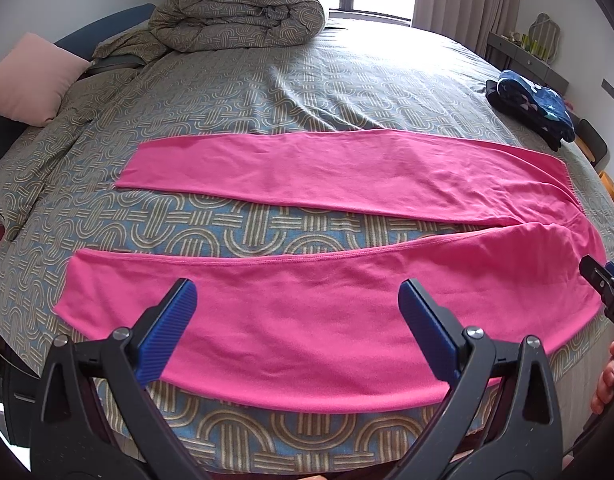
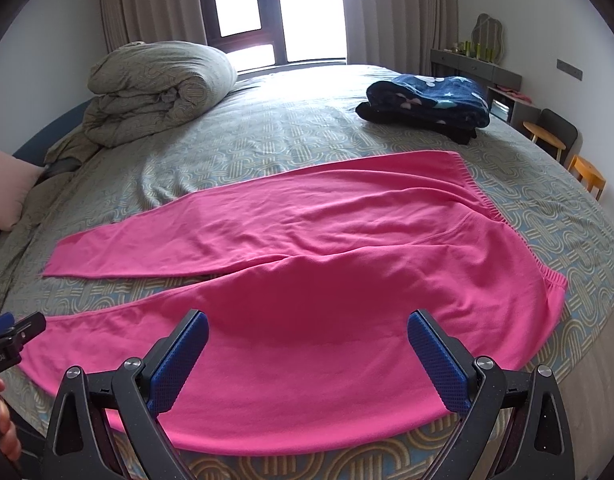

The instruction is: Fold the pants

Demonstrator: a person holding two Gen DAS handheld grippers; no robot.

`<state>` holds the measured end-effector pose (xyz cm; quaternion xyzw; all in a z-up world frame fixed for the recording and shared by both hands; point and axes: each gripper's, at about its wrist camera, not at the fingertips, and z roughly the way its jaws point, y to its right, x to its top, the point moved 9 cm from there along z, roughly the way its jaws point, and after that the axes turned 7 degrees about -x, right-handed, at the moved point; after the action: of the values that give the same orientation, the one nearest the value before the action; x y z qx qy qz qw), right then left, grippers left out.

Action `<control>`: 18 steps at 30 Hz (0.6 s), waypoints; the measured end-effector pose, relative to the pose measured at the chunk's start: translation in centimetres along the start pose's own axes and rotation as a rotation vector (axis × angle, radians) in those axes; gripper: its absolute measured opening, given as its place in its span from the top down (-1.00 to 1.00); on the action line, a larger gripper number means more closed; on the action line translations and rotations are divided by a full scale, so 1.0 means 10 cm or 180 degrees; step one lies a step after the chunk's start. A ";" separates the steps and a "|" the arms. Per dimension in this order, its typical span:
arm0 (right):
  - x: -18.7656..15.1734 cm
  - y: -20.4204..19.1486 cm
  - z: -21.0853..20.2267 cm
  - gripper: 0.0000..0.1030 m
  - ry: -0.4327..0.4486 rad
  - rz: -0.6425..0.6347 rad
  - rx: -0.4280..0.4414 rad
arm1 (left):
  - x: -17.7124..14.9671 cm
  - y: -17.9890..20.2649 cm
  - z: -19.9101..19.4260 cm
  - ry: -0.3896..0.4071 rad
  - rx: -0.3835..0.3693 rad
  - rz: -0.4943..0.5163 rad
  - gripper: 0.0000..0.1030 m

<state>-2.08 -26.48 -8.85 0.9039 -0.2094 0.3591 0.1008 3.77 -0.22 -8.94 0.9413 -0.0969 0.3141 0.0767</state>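
Pink pants (image 1: 307, 320) lie flat on the patterned bedspread, legs spread apart and pointing left, waistband at the right (image 2: 507, 216). My left gripper (image 1: 297, 296) is open and empty, hovering over the near leg. My right gripper (image 2: 307, 328) is open and empty, hovering over the seat of the pants (image 2: 307, 280) near the waist. The right gripper also shows at the right edge of the left wrist view (image 1: 605, 280); the left gripper shows at the left edge of the right wrist view (image 2: 15, 334).
A rolled duvet (image 2: 155, 88) sits at the far left of the bed (image 1: 347, 88). A folded dark blue blanket (image 2: 427, 100) lies at the far right. A pink pillow (image 1: 31, 80) is at the left. Stools (image 2: 587, 176) and a dresser (image 2: 475, 68) stand beyond the bed's right side.
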 end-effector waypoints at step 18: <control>-0.02 -0.01 0.00 -0.96 -0.0004 -0.0007 0.0030 | -0.01 0.02 0.00 -0.0005 0.0013 0.0029 -0.95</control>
<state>-2.19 -26.30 -8.98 0.9048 -0.2067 0.3595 0.0968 3.59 -0.38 -8.97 0.9413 -0.1006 0.3139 0.0734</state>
